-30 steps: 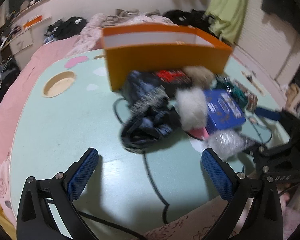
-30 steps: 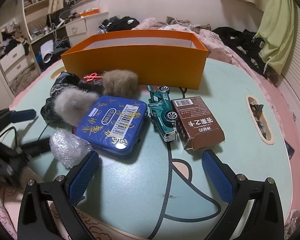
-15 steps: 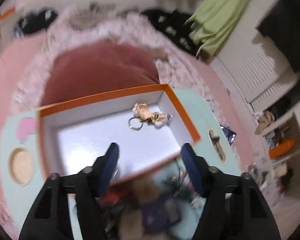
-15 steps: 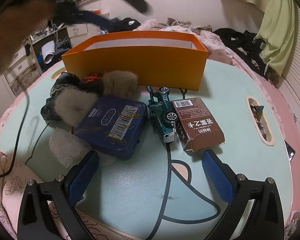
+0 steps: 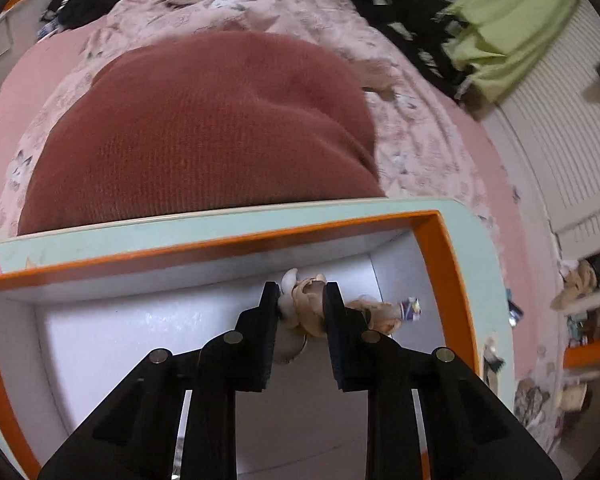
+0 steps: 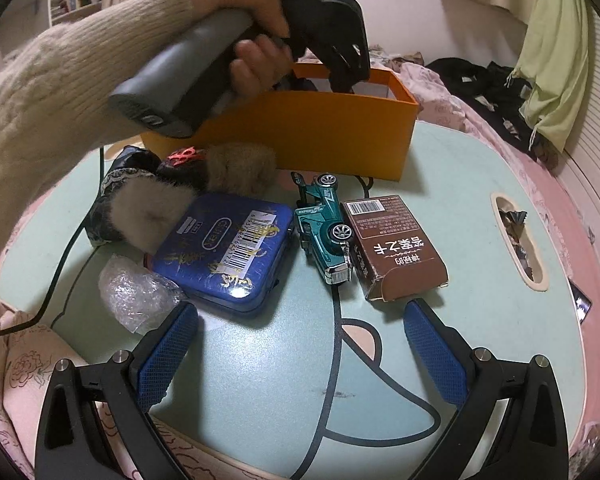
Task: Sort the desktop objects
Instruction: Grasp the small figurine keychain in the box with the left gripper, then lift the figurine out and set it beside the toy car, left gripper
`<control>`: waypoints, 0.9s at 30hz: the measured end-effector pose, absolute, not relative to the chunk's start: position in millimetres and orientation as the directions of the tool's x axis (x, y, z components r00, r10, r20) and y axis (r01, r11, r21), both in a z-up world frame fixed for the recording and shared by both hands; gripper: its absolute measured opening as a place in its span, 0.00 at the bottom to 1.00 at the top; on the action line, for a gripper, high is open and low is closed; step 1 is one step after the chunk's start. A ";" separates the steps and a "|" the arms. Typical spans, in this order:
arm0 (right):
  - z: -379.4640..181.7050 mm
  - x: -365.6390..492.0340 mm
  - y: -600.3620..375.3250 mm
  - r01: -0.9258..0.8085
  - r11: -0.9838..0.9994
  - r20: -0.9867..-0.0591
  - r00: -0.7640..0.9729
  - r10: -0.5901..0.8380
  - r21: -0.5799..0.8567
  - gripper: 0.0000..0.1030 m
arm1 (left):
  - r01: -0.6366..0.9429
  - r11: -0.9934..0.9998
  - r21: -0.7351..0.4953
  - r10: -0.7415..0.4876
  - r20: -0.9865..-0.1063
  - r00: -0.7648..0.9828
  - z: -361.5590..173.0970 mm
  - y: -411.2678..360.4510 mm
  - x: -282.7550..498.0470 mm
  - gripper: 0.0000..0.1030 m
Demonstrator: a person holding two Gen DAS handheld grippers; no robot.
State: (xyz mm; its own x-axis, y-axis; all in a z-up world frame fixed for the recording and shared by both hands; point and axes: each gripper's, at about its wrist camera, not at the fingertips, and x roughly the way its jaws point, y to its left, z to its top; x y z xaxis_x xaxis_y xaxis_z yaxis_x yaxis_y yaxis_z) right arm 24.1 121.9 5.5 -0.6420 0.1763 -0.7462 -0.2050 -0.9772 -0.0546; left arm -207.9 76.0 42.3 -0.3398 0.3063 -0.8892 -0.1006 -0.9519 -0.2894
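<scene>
The left gripper (image 5: 301,294) points steeply down into the orange box (image 5: 440,236), its jaws just closed and pressing on a small plush keychain (image 5: 306,306). The left hand (image 6: 256,40), in a cream knit sleeve (image 6: 60,92), grasps its handle above the box. The right gripper (image 6: 300,344) hangs short of the box, jaws spread wide with nothing between.

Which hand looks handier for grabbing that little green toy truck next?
The right: its open right gripper hovers just before the green toy truck, while the left gripper is inside the orange box.
</scene>
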 end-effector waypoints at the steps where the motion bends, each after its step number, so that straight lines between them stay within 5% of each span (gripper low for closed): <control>1: 5.1 25.9 121.4 -0.205 -0.977 -0.746 -0.642 0.177 -0.055 1.00 | -0.116 -0.948 -0.296 0.318 -0.881 -0.351 45.8 73.7 -202.5 0.23; 12: 3.5 24.7 121.6 -0.204 -0.977 -0.745 -0.644 0.176 -0.055 1.00 | -0.285 -0.840 -0.462 0.541 -0.665 -0.515 133.5 22.7 -98.1 0.23; 17: 3.2 25.5 121.6 -0.203 -0.978 -0.744 -0.644 0.176 -0.055 1.00 | -0.294 -0.871 -0.393 0.491 -0.676 -0.550 123.2 23.5 -68.9 0.23; 23: 2.8 25.3 121.5 -0.199 -0.978 -0.744 -0.645 0.174 -0.056 1.00 | -0.341 -0.826 -0.449 0.564 -0.669 -0.484 98.6 17.5 -58.2 0.25; 27: 2.4 24.6 121.6 -0.198 -0.979 -0.744 -0.646 0.173 -0.056 1.00 | -0.320 -0.842 -0.434 0.538 -0.633 -0.557 105.5 -4.6 -32.3 0.47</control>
